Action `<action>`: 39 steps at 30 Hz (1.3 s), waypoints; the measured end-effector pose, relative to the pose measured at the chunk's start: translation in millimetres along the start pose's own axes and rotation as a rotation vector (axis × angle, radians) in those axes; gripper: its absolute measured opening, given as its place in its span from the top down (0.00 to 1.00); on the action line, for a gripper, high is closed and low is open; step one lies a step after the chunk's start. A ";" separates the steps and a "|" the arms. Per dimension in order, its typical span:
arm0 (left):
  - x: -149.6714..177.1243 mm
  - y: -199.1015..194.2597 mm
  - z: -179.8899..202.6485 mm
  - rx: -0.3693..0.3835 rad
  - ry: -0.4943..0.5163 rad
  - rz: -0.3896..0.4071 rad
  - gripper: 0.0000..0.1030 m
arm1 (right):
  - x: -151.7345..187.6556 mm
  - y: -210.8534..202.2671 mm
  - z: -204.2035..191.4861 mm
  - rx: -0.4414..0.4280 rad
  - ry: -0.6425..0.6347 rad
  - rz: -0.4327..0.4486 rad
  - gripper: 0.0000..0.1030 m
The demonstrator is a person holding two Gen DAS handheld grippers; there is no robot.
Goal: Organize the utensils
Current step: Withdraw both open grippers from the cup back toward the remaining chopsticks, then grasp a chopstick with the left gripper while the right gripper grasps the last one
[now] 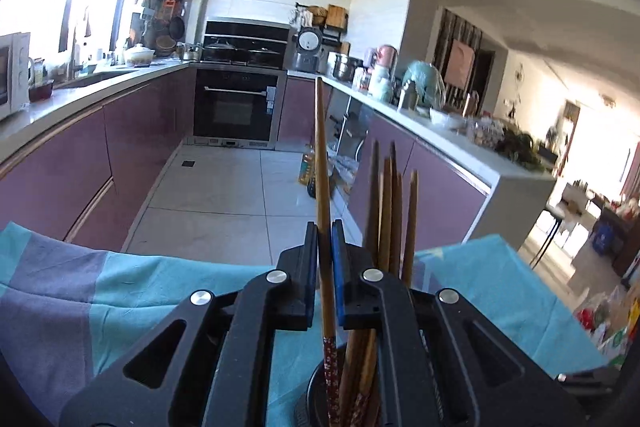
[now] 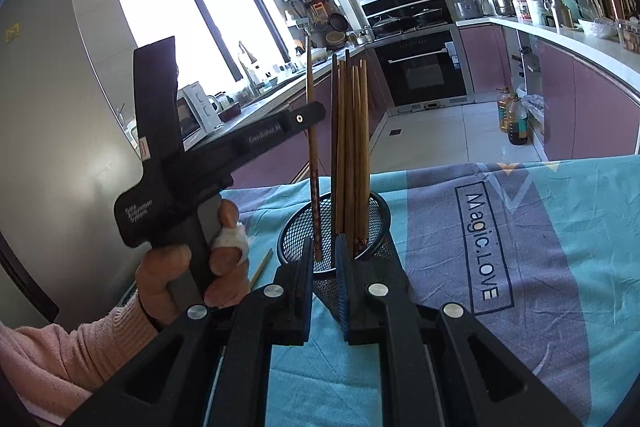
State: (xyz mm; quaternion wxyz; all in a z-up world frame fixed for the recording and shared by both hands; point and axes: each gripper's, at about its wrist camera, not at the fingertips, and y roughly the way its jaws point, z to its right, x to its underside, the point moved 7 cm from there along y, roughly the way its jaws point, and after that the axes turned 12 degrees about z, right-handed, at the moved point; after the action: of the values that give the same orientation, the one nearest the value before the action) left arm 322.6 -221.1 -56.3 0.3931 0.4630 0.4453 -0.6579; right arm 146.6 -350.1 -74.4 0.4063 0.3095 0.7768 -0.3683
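A black mesh holder [image 2: 298, 227] stands on the teal and grey cloth [image 2: 540, 247]. Several brown chopsticks [image 2: 352, 147] stand upright in it. My left gripper [image 2: 314, 115] comes in from the left, shut on one more chopstick [image 2: 312, 163], which is upright with its patterned end down inside the holder. In the left wrist view that chopstick [image 1: 321, 155] runs up between the pads of the left gripper [image 1: 325, 239], with the other chopsticks [image 1: 390, 211] just to the right and the holder [image 1: 316, 391] below. My right gripper [image 2: 324, 251] is shut on the holder's near wall.
A loose chopstick [image 2: 261, 267] lies on the cloth left of the holder, near the person's hand [image 2: 172, 267] with a bandaged finger. A steel fridge [image 2: 60, 107] stands close on the left. Beyond the table edge [image 1: 200, 259] are the kitchen floor and purple cabinets.
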 end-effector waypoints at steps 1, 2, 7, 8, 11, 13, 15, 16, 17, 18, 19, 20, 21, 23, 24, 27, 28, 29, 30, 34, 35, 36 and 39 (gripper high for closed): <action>3.5 -2.1 1.8 0.005 0.022 -0.015 0.92 | 1.6 0.1 0.1 -0.001 0.001 -0.005 0.89; 6.0 -4.4 1.1 0.010 0.033 -0.027 0.91 | 2.4 -0.3 0.1 -0.004 0.001 -0.008 0.88; 6.5 -30.9 -6.5 0.020 0.049 -0.067 0.70 | 9.3 -0.9 -11.0 -0.029 -0.022 -0.034 0.78; 7.0 -37.6 -10.6 0.015 0.061 -0.078 0.70 | 11.5 -1.0 -15.8 -0.041 -0.032 -0.041 0.77; 10.9 -62.2 -24.2 0.032 0.092 -0.117 0.68 | 24.6 2.7 -32.9 -0.077 -0.069 -0.090 0.72; 20.5 -81.8 -37.5 0.044 0.127 -0.149 0.63 | 36.0 9.4 -42.8 -0.093 -0.089 -0.130 0.69; 36.8 -101.0 -54.5 0.030 0.161 -0.195 0.60 | 53.5 19.8 -54.1 -0.109 -0.115 -0.190 0.69; 48.3 -106.9 -63.4 0.023 0.169 -0.227 0.60 | 62.2 26.0 -58.6 -0.106 -0.131 -0.219 0.69; 56.4 -112.6 -72.6 0.009 0.174 -0.248 0.60 | 68.3 30.8 -61.9 -0.105 -0.138 -0.240 0.69; 70.5 -118.4 -85.0 -0.014 0.182 -0.282 0.60 | 74.8 36.2 -65.8 -0.109 -0.141 -0.263 0.69; 83.2 -122.0 -93.8 -0.025 0.180 -0.317 0.60 | 82.7 42.9 -70.1 -0.114 -0.142 -0.288 0.69; 93.0 -125.0 -103.2 -0.032 0.169 -0.345 0.60 | 87.2 47.5 -73.2 -0.115 -0.144 -0.304 0.69; 108.0 -128.5 -112.2 -0.035 0.142 -0.392 0.61 | 93.0 53.3 -77.0 -0.114 -0.149 -0.322 0.69; 124.7 -134.5 -125.7 -0.038 0.117 -0.428 0.61 | 100.5 63.2 -82.7 -0.104 -0.161 -0.345 0.69; 132.3 -137.4 -131.5 -0.047 0.110 -0.441 0.62 | 103.4 68.1 -84.8 -0.095 -0.169 -0.353 0.69; 143.4 -142.2 -141.2 -0.045 0.098 -0.456 0.62 | 108.0 80.0 -88.5 -0.065 -0.181 -0.369 0.69; 146.0 -143.1 -143.7 -0.041 0.096 -0.461 0.62 | 109.0 83.3 -90.0 -0.056 -0.187 -0.374 0.69; 148.3 -143.8 -144.3 -0.042 0.099 -0.464 0.62 | 110.3 85.9 -91.1 -0.043 -0.198 -0.375 0.69; 151.5 -144.3 -145.1 -0.042 0.104 -0.469 0.62 | 111.1 88.1 -92.7 -0.032 -0.207 -0.377 0.69; 150.5 -136.1 -140.8 -0.033 0.105 -0.488 0.62 | 114.1 94.1 -90.1 0.005 -0.229 -0.385 0.73; 151.6 -133.9 -142.3 -0.032 0.105 -0.491 0.62 | 115.1 95.3 -89.4 0.013 -0.230 -0.390 0.74; 152.3 -133.6 -143.1 -0.026 0.106 -0.494 0.63 | 116.1 96.6 -88.7 0.020 -0.233 -0.393 0.75; 150.2 -124.0 -139.2 -0.019 0.104 -0.506 0.64 | 117.1 98.1 -87.6 0.040 -0.252 -0.392 0.78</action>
State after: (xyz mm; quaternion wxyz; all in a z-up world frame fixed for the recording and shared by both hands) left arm 204.1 -68.1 -197.1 0.1968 0.3664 0.5728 -0.7064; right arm 131.8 -204.0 -171.6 0.4146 0.1122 0.7579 -0.4911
